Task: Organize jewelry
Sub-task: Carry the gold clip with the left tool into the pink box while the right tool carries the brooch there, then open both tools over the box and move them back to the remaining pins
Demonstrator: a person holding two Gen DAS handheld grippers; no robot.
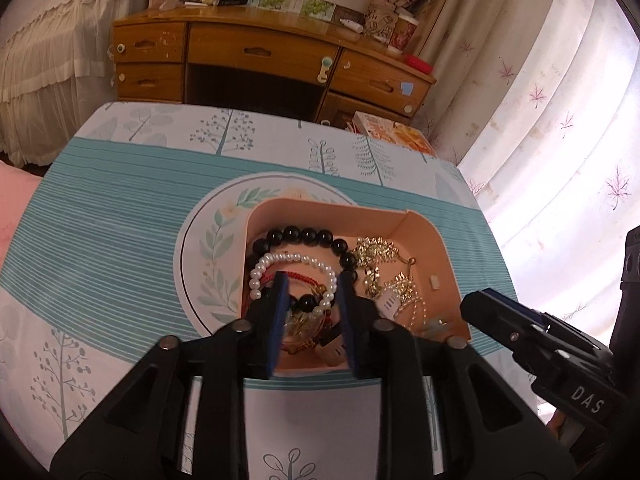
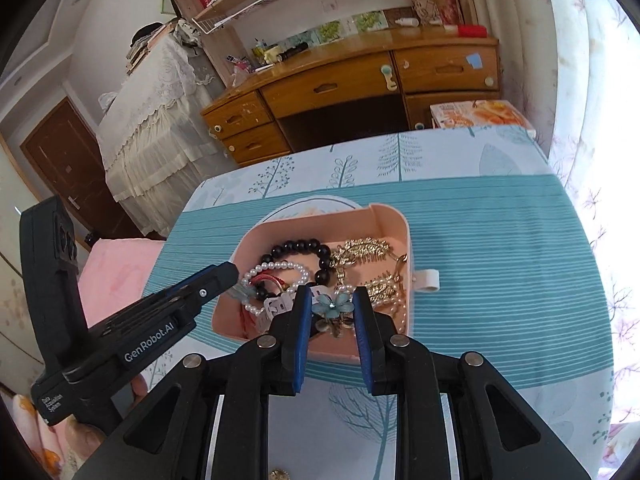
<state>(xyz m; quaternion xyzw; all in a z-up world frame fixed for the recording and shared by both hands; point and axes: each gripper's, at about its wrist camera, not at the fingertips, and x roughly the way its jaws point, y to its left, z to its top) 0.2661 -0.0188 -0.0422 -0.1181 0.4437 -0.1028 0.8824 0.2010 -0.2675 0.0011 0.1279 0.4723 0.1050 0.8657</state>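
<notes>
A pink open box (image 1: pixel 424 236) (image 2: pixel 392 224) sits on the table and holds a heap of jewelry. Inside lie a black bead bracelet (image 1: pixel 308 236) (image 2: pixel 296 246), a white pearl bracelet (image 1: pixel 296 258) (image 2: pixel 276 266), a red cord bracelet (image 1: pixel 304 276), gold leaf pieces (image 1: pixel 378 250) (image 2: pixel 366 250) and a blue flower piece (image 2: pixel 333 304). My left gripper (image 1: pixel 312 280) is open, its fingers over the near half of the box above the bracelets. My right gripper (image 2: pixel 333 294) is open, with the blue flower between its fingers.
The table has a teal and white tablecloth (image 1: pixel 120 216) with a round leaf print (image 1: pixel 216 240) under the box. A small white loop (image 2: pixel 428 280) lies right of the box. A wooden desk (image 1: pixel 260 60) stands behind, curtains (image 1: pixel 540 120) on the right.
</notes>
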